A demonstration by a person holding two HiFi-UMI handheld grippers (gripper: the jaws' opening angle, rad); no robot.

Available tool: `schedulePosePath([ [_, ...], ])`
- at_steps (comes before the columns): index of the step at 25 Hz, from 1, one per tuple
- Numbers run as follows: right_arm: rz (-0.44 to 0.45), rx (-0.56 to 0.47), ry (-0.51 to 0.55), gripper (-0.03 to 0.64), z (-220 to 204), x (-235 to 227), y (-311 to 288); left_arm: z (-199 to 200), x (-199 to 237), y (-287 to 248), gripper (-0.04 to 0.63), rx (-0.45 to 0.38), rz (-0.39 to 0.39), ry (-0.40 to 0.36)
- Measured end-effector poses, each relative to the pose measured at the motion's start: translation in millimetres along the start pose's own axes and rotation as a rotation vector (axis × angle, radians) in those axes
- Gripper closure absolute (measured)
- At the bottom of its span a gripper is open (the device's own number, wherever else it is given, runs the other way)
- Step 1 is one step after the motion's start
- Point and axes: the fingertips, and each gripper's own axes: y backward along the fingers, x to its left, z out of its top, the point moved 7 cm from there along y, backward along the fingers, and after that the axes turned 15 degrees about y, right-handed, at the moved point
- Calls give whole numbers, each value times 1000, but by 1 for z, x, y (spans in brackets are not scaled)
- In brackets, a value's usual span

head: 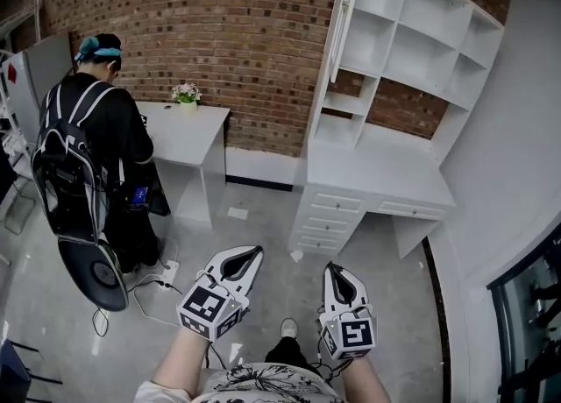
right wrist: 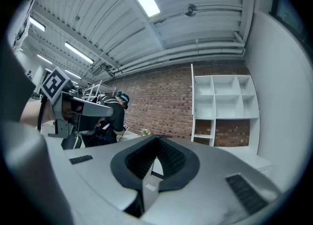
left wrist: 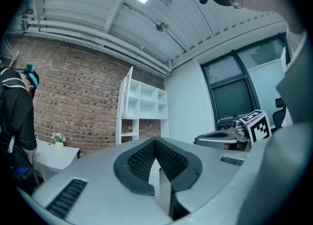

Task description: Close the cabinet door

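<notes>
A tall white shelf cabinet [head: 412, 42] stands against the brick wall above a white desk [head: 377, 178]. Its narrow door [head: 340, 20] hangs open at the cabinet's left edge, seen edge-on. The door [left wrist: 126, 104] also shows in the left gripper view, and the door [right wrist: 192, 97] as a thin white strip in the right gripper view. My left gripper [head: 254, 252] and right gripper [head: 333, 267] are low in the head view, well short of the cabinet, pointing toward it. Both are shut with nothing between the jaws, as the left gripper [left wrist: 155, 141] and right gripper [right wrist: 157, 138] show.
A person [head: 96, 156] with a backpack stands at the left beside a white table [head: 206, 130] bearing a small flower pot [head: 186, 93]. A dark chair [head: 92, 270] and cables [head: 162, 286] lie on the grey floor nearby. Drawers [head: 329, 217] sit under the desk.
</notes>
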Motion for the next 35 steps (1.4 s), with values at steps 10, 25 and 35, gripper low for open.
schedulePosePath([
  [10,41,-41,-18,611,-23,-111,-120,28,43,-136,584,-5,58,-1],
  [25,22,-72,-3,611,-79,-267,-256,46,85,-348,585,-49,61,-22],
  [35,70,-100,-26,611,-89,-310,-344,79,143,-426,586,-134,71,-11],
])
